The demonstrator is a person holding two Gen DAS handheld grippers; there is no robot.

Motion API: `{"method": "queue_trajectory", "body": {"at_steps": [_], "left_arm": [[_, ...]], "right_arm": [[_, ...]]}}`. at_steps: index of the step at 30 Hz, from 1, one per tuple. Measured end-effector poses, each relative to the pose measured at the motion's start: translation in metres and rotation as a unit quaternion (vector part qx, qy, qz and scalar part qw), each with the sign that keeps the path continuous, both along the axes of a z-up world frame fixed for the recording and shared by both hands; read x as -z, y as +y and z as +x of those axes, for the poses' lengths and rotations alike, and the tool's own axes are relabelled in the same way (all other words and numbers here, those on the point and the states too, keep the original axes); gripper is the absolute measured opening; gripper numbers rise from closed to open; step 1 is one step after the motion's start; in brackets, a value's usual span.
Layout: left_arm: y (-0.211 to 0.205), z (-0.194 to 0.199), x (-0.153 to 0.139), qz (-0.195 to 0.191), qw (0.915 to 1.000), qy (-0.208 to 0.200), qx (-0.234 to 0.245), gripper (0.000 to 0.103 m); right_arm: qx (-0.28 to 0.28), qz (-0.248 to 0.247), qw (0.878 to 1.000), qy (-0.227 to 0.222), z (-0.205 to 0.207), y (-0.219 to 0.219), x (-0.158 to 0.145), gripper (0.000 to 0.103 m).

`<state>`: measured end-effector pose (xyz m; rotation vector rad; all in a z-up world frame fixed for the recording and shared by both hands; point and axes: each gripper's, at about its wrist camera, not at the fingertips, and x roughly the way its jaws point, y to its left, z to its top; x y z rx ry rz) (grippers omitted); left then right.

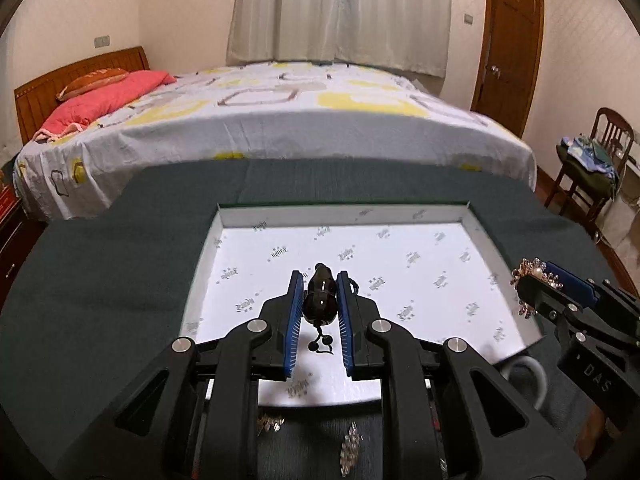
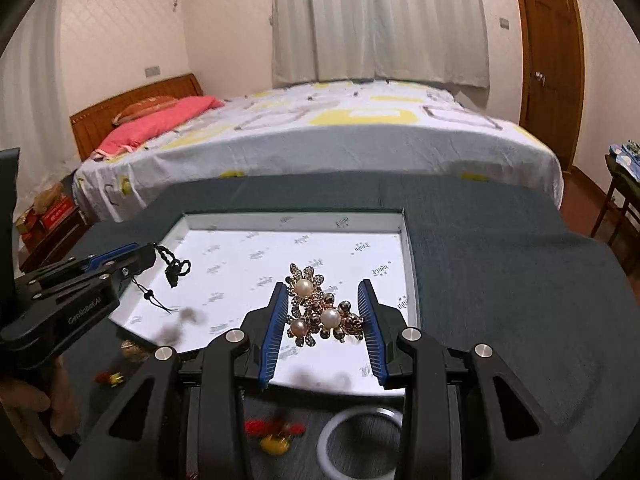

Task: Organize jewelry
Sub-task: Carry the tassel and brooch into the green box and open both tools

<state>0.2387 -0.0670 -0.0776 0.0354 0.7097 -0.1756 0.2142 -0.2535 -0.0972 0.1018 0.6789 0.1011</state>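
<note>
Over the tray: left gripper (image 1: pixel 319 312) clamped on black pendant (image 1: pixel 318 296); right gripper (image 2: pixel 324 322) clamped on pearl brooch (image 2: pixel 318 312).
Tray rim (image 1: pixel 344 213): 12 o'clock, bare floor before it.
Writing: "DAS", "GenRobot.AI".

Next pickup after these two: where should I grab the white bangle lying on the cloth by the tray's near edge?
Take the white bangle across its band, one finger inside the ring and one outside, coming from above. It lies flat on the dark cloth, so its sides offer little to pinch.

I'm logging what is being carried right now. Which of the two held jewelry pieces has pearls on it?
The gold flower brooch in the right gripper: it bears three pearls among rhinestones. The left gripper holds a plain glossy black pendant on a black cord.
</note>
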Motion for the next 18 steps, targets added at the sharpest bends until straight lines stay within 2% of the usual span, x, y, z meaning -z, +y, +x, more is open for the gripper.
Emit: {"method": "queue_trajectory", "body": {"at_steps": [9,16,18], "left_arm": [[-0.014,0.017,0.045,0.021,0.9985,0.048,0.016,0.017],[-0.013,0.019,0.055,0.024,0.9976,0.063,0.014,0.017],[-0.013,0.019,0.056,0.026,0.9975,0.064,0.015,0.022]], "right_arm": [[0.003,-0.01,0.998,0.061,0.023,-0.004,0.039,0.037],[0.001,-0.021,0.996,0.082,0.027,-0.003,0.054,0.037],[-0.001,-0.026,0.996,0.081,0.027,-0.002,0.055,0.037]]}}
